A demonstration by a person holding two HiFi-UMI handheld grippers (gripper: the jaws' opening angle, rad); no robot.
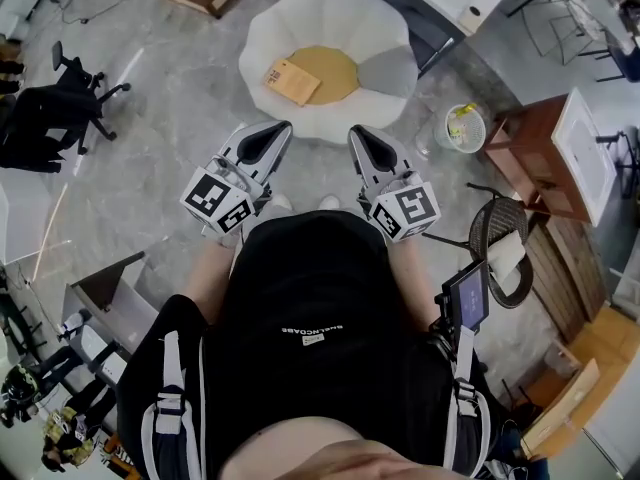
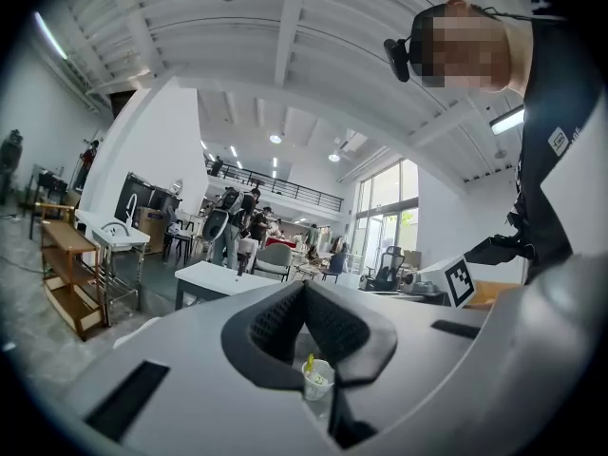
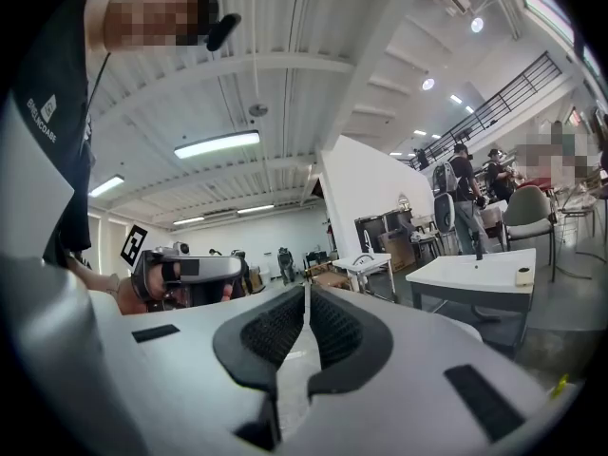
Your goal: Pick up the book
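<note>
The left gripper (image 2: 305, 297) has its two dark ribbed pads pressed together with nothing between them, and the right gripper (image 3: 306, 297) is the same, closed and empty. In the head view both point toward twelve o'clock, side by side and apart, just short of a white scalloped chair (image 1: 268, 30). The book (image 1: 293, 80), thin and tan, lies flat on the nine o'clock edge of the chair's tan cushion (image 1: 335, 73), at roughly twelve o'clock from the left gripper and eleven o'clock from the right, clear of both. A grey pillow (image 1: 390, 70) fills the seat's three o'clock side. On the floor, at about two o'clock from the right gripper, stands a clear cup (image 1: 465, 128) with something yellow in it. I judge the pick-up not yet begun, and the first hazard is plain: shut jaws reaching the book would only shove it across the cushion or off its edge into the seat's hollow. The book is thin and flat on a soft surface, so even opened jaws may find no edge to get under and could press it down into the cushion or pinch only the cover, letting the pages fan and slip. Coming in level toward a low, flat target also risks bumping the chair's front rim. A wide swing of the right hand could tip the cup.
</note>
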